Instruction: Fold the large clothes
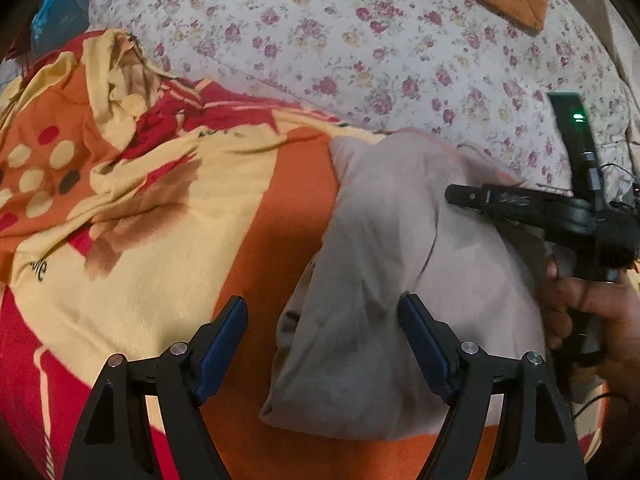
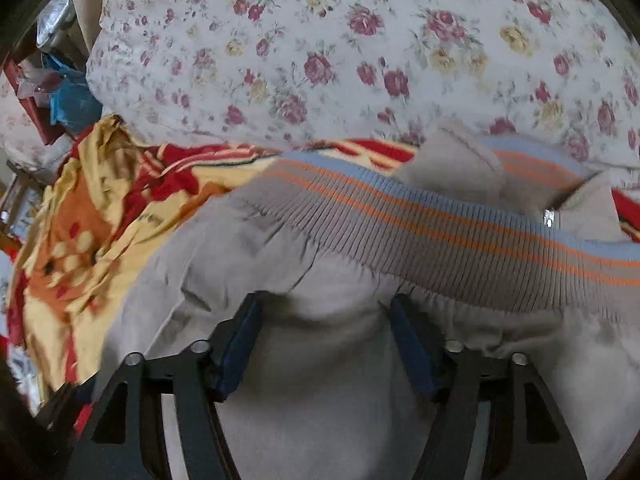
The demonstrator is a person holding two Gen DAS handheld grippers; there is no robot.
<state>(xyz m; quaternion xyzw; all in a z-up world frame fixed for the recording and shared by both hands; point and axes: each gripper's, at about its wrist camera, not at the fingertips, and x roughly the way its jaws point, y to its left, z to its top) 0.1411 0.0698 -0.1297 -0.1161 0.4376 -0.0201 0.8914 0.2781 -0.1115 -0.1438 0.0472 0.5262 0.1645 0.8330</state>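
1. The left hand-held gripper (image 1: 322,320) hangs with its jaws spread wide and nothing pinched; its blue pads (image 1: 224,344) straddle the near end of a grey garment (image 1: 400,280) without pressing it.
2. The right hand-held gripper (image 2: 326,320) points down into the same grey garment (image 2: 320,380). A hump of the cloth bulges up between its blue pads (image 2: 240,340), which stand partly apart; whether they actually squeeze the cloth I cannot tell.
3. In the left wrist view the right hand-held gripper (image 1: 460,196) shows from the side over the garment's far right part, with a person's hand (image 1: 592,320) around its grip.
4. The garment lies bunched on an orange, yellow and red blanket (image 1: 160,220) spread over a bed.
5. A ribbed band (image 2: 440,240) striped in grey, light blue and orange runs across the garment just beyond the right pads, and a small metal piece (image 2: 549,216), perhaps a zip pull, glints near its far right end.
6. Behind the blanket lies a white quilt (image 1: 360,40) printed with small roses.
7. At the far left edge, beyond the bed, sits blurred clutter, including something blue (image 2: 72,100).
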